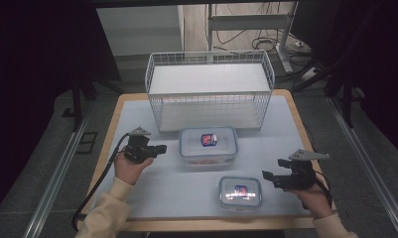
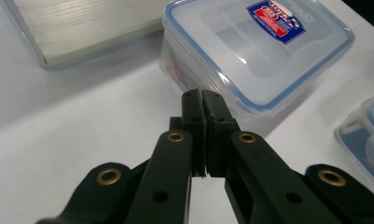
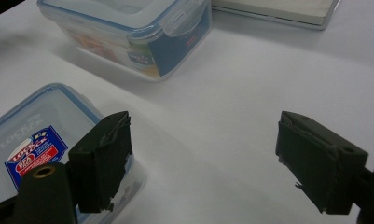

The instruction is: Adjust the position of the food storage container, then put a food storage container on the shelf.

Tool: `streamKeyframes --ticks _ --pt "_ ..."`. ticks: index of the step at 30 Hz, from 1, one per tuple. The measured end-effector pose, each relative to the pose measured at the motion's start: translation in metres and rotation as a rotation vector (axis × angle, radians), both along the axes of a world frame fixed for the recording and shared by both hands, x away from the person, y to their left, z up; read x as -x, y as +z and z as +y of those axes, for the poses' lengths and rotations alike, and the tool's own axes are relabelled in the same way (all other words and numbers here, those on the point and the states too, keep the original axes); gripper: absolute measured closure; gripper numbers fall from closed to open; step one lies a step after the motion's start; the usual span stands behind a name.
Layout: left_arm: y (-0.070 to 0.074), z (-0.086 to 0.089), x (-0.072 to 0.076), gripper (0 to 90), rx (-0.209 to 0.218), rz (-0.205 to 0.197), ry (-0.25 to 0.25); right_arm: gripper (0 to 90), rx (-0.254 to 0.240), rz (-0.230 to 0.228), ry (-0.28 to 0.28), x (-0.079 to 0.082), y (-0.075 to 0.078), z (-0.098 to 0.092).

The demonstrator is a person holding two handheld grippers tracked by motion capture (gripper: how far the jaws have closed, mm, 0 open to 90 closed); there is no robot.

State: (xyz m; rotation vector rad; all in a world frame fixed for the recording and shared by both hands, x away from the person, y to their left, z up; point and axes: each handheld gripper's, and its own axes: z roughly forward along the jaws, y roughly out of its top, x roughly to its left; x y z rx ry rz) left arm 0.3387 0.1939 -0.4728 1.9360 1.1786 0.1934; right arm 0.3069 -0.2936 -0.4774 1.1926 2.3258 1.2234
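Sitting lidded: 2 containers, contents unclear

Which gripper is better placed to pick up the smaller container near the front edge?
Right, probably. The right gripper sits just beside the small container with jaws open; the left gripper is shut, nearer the large container.

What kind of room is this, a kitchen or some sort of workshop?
Probably a lab or recording workspace, not a kitchen: a white-covered wooden table ringed by dark curtains, loose cables on the floor, and a person holding black two-jaw grippers.
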Motion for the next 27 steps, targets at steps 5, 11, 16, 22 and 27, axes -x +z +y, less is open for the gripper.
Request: streamKeyframes --ticks 5,11,16,22,27 --pt "0.003 0.004 0.006 57.7 0.019 0.005 0.027 17.6 -0.036 -0.006 -0.002 -0.006 0.002 0.003" --pt "0.005 0.006 0.004 26.5 0.099 0.046 0.059 17.4 -0.081 -0.009 0.019 -0.015 0.008 0.009" --pt "0.003 0.004 -0.006 18.3 0.178 0.085 0.053 17.4 -0.131 0.011 0.041 -0.027 0.014 0.019" --pt "-0.002 -0.007 -0.022 16.6 0.211 0.125 0.043 17.9 -0.119 0.030 0.092 -0.045 0.014 0.042" --pt "-0.012 -0.018 -0.039 16.2 0.205 0.165 0.036 16.7 -0.155 0.098 0.114 -0.068 0.010 0.064"
